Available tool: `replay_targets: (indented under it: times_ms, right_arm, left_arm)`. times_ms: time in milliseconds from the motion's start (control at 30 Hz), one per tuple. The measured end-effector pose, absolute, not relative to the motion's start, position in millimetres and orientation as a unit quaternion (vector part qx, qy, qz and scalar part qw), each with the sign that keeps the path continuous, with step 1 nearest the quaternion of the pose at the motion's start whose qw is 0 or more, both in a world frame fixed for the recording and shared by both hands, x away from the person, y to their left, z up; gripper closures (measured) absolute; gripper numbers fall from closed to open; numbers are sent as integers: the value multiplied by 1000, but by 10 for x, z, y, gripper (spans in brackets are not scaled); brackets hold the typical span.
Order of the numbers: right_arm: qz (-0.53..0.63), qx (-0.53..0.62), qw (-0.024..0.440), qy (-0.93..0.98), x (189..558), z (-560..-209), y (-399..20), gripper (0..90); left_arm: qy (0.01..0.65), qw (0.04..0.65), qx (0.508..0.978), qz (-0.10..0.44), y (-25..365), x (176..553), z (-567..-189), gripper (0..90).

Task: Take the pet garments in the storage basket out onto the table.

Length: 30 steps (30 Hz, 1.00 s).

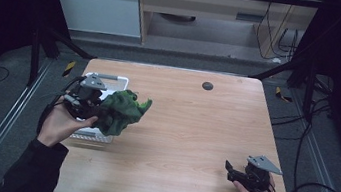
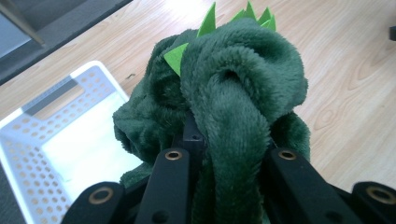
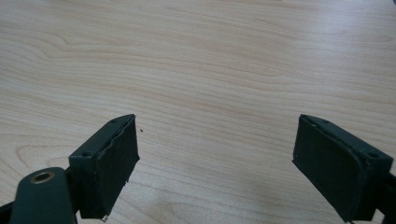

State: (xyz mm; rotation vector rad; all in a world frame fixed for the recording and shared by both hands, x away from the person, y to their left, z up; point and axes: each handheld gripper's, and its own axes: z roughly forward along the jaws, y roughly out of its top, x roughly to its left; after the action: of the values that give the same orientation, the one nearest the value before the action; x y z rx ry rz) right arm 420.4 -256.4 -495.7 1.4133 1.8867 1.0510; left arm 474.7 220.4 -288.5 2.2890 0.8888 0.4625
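A dark green plush toy [image 1: 122, 111] with bright green felt spikes hangs bunched in my left gripper [image 1: 97, 107], just above the right edge of a white perforated basket [image 1: 119, 80]. In the left gripper view the plush toy [image 2: 233, 107] bulges up between the two black jaws, which are shut on it, and the basket [image 2: 32, 154] lies below to the left. My right gripper [image 1: 231, 171] rests low near the table's front right corner. Its jaws stand wide apart with only bare wood between its pads [image 3: 109, 163].
The wooden table [image 1: 194, 129] carries a small dark round cap [image 1: 207, 85] at its back middle. Metal frame rails run along the floor on both sides, and cables trail on the right. A person's dark sleeve [image 1: 36, 173] enters at the bottom left.
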Motion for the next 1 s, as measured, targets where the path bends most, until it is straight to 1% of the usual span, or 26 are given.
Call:
replay_targets:
  times_ms: [333, 633, 1000]
  right_arm:
    - [393, 526, 280, 700, 4199, -4951, -2565, 142]
    - [394, 528, 281, 698, 4194, -4946, -2569, 142]
    - [396, 529, 284, 695, 4186, -4945, -2581, 141]
  left_arm:
    - [313, 316, 880, 165, 1968, 4738, -2906, 758]
    - [288, 304, 895, 153, 1776, 4765, -2962, 757]
    - [256, 298, 910, 134, 1506, 4820, -3089, 757]
